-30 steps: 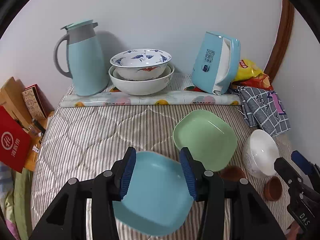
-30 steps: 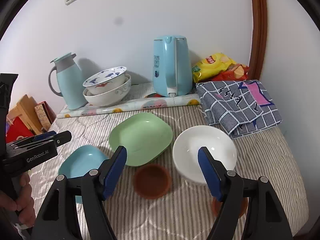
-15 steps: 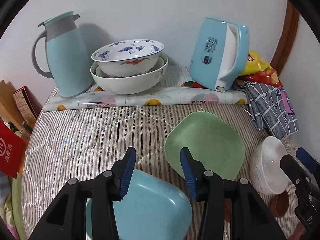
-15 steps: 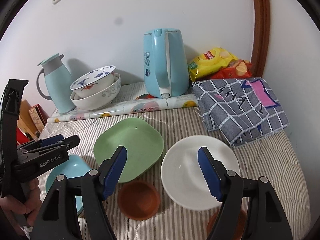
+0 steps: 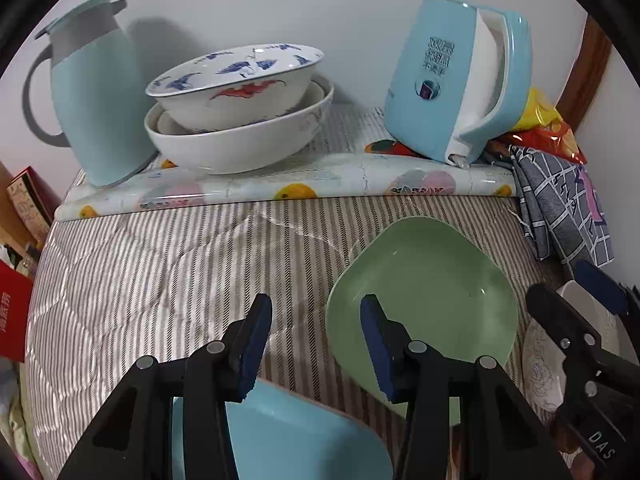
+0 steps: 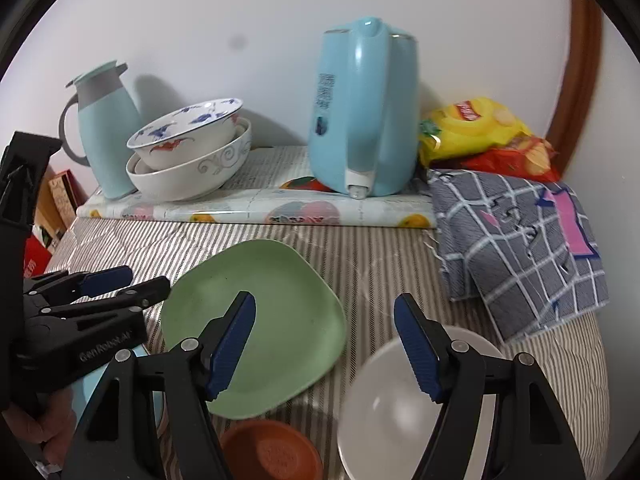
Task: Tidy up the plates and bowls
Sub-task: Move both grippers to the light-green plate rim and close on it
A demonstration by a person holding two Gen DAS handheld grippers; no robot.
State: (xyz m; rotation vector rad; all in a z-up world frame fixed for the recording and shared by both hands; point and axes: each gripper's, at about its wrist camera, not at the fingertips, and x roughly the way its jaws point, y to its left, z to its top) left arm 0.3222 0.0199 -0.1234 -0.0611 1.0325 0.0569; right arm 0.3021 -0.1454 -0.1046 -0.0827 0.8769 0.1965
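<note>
My left tongs (image 5: 314, 344) spread, empty, hovering between blue plate (image 5: 288, 436) and green plate (image 5: 424, 300) on bed. Right tongs (image 6: 324, 344) spread wide, empty, above white bowl (image 6: 400, 412) rim. Nested bowls (image 5: 236, 112) at back suggest stacking spot.

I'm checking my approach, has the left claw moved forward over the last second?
Yes. The left claw has advanced past the blue plate toward the stacked bowls; its open jaws now frame bare striped cloth.
</note>
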